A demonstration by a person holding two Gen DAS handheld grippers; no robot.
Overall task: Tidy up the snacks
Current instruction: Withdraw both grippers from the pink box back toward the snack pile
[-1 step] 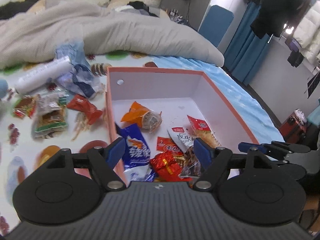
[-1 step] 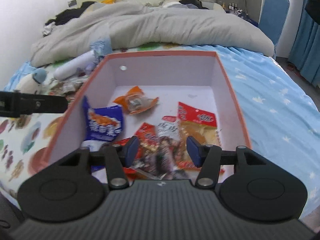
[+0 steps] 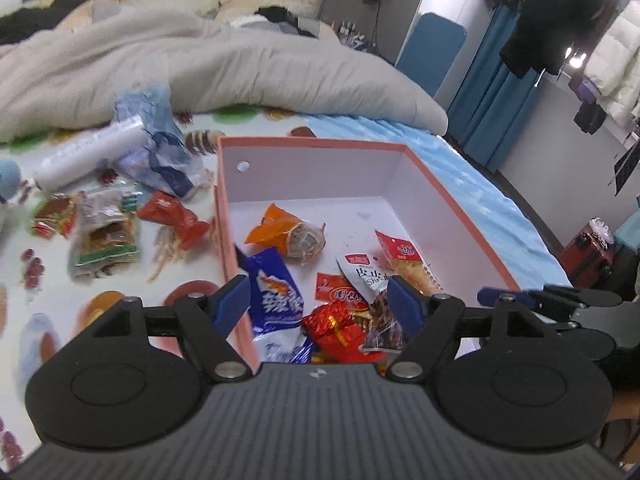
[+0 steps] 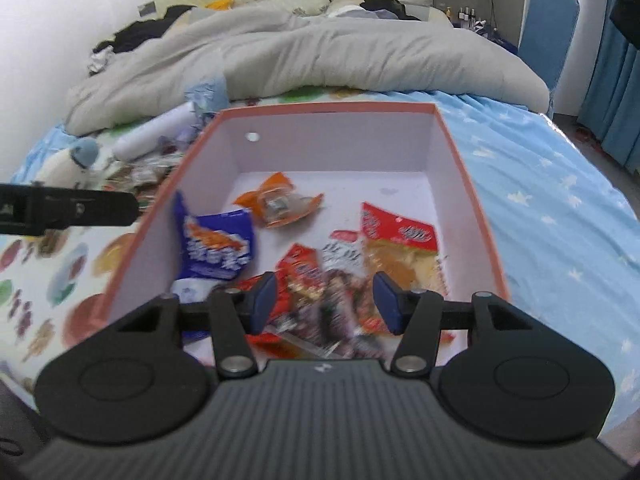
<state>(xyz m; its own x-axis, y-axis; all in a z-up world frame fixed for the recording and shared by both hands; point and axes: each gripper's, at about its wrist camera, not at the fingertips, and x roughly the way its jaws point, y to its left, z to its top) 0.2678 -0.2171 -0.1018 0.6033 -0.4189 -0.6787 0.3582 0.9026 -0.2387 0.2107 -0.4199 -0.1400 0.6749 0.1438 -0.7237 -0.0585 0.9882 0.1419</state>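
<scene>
An orange-rimmed box [image 3: 312, 144] with white inner walls lies on the bed; it also shows in the right wrist view [image 4: 332, 109]. Inside lie several snack packets: a blue one [image 3: 276, 300], an orange one [image 3: 288, 230], red ones [image 3: 340, 324]. My left gripper [image 3: 320, 304] is open and empty above the box's near left wall. My right gripper [image 4: 325, 298] is open and empty over the near packets in the box. Loose snacks [image 3: 106, 232] and a red packet [image 3: 174, 218] lie on the sheet left of the box.
A grey duvet [image 3: 224, 64] is bunched behind the box. A white roll [image 3: 88, 152] and crumpled blue wrapper [image 3: 160, 148] lie at the back left. The bed's edge drops off to the right, with blue curtains [image 3: 492, 120] beyond.
</scene>
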